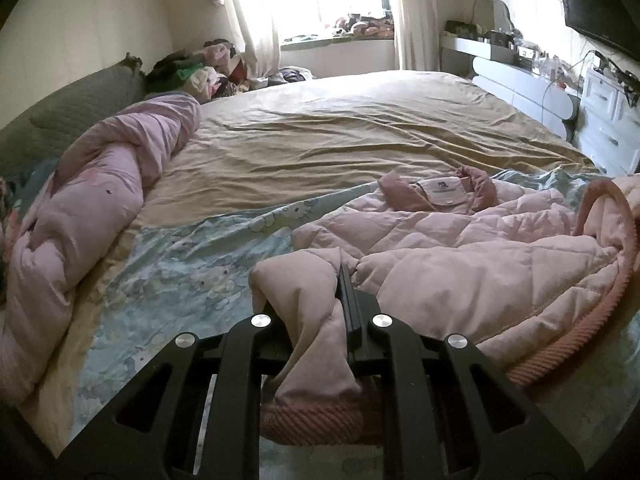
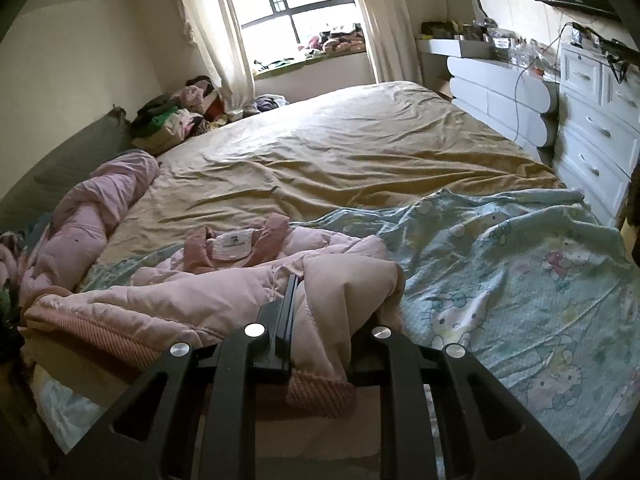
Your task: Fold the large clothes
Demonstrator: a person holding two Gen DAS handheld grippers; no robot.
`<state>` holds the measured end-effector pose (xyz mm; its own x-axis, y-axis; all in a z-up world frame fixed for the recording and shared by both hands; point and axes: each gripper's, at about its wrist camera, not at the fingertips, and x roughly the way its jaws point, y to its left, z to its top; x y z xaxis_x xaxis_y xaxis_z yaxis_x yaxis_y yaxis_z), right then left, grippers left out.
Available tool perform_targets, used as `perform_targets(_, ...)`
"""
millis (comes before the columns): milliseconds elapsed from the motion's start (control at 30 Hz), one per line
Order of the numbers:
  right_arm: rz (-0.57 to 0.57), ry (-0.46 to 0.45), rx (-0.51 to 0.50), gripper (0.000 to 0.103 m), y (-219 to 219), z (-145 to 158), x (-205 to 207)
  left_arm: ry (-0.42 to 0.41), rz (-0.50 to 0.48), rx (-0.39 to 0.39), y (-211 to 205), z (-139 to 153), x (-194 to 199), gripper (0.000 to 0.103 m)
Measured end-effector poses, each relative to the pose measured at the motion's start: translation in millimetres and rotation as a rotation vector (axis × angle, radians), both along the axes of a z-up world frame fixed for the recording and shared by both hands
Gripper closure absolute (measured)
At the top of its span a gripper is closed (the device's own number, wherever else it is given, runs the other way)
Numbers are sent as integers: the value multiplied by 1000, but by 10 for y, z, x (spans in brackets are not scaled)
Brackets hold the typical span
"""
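A pale pink quilted jacket with a darker pink ribbed hem and collar lies on the near part of the bed, collar and white label pointing away. My left gripper is shut on the jacket's bottom left corner; fabric drapes over its left finger. In the right wrist view the jacket spreads to the left, and my right gripper is shut on its bottom right corner, ribbed hem hanging between the fingers. Both corners are raised slightly off the bed.
The bed has a tan sheet and a light blue cartoon-print cover at the near end. A rolled lilac duvet lies along the left. Clothes pile by the headboard. White drawers stand right.
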<state>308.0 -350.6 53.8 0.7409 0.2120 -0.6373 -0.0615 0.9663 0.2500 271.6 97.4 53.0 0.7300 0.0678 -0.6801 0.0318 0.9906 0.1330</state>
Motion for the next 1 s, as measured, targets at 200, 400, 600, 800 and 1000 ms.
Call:
perform_targets(200,-12,37,21,85,-32,-36,161,28,5,-19,34,-53,182,93)
perform_targets(400,-18,83,123,75,-121,-18,287,62,9,-46,99,-93,341,92)
perform_targets(600,-84,25,198,25,-221,166,234,91,13,-67,138,-153,470,91)
perform_targets(800,-59,-168,56,19,90,461,-110,113,3,-56,109,-184,576,87)
perform_targets(1000,156,-99,-114,14,893,39,-160,124,3,-58,55,-199,685,84)
